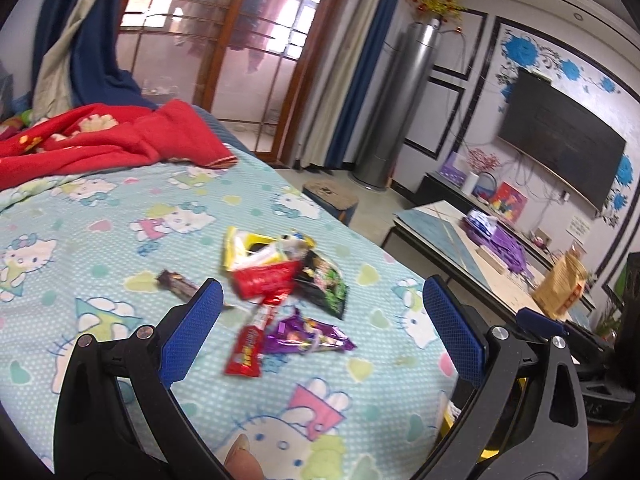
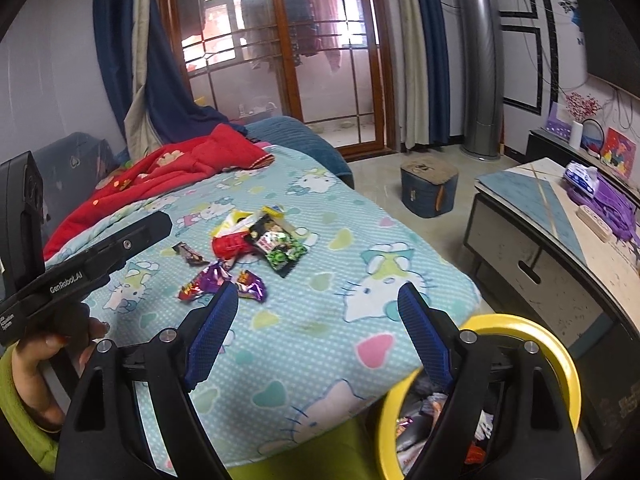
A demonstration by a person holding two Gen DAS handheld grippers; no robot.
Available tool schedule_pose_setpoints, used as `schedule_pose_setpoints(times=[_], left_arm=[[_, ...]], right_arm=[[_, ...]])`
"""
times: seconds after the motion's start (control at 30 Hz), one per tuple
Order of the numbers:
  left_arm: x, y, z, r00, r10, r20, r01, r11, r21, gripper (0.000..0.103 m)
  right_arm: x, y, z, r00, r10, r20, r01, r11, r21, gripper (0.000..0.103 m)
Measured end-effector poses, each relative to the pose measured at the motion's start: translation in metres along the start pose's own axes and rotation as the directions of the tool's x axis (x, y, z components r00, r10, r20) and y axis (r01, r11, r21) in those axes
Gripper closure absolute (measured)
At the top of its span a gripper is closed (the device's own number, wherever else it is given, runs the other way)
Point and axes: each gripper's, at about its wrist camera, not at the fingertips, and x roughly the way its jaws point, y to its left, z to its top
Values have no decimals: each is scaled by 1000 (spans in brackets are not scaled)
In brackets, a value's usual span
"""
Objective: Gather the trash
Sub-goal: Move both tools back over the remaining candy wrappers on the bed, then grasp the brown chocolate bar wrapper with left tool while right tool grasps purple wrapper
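Nearest the right wrist camera, the right gripper (image 2: 316, 320) holds its blue-padded fingers (image 2: 210, 336) wide apart with nothing between them, above the pale blue cartoon-cat bedsheet (image 2: 340, 320). Just below them stands a round yellow-rimmed trash bin (image 2: 560, 360) with wrappers already inside. The left gripper (image 1: 320, 320) is likewise spread wide and empty; on its black body in the right view white lettering reads "GenRobot.AI" (image 2: 66, 282) (smaller print beside it is too blurred to read). The trash lies mid-bed: a loose pile of crumpled snack wrappers (image 1: 280, 272), red, yellow, green-black and purple, plus a dark brown candy wrapper (image 1: 176, 280) slightly apart; their printing is unreadable. A red fleece blanket (image 1: 100, 136) is bunched at the far end of the bed.
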Motion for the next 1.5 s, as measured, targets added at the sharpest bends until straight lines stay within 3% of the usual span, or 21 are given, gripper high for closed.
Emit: schedule_pose_setpoints(times=[0.33,0.7,0.97,1.17,1.3,1.5], left_arm=[[2,53,-1,993,121,-3,-121,984,-130,11],[20,90,-8,992,115,-48,-123,962,-245,12],[46,97,-10,992,72,-102,-100,949,-297,25],[73,109,-16,982,53,-183,-118,924,-364,36],[79,110,-15,980,59,-191,-126,924,-362,38],[81,114,-17,975,80,-206,-154,917,-369,66]], right_arm=[[47,22,6,998,43,-55,-43,999,7,24],[109,37,4,985,78,-154,-74,997,28,47],[143,30,-5,962,148,-230,-122,985,123,59],[141,31,-12,943,229,-240,-198,970,144,75],[137,35,-18,935,258,-244,-232,964,131,77],[129,40,-26,940,250,-232,-233,968,98,84]])
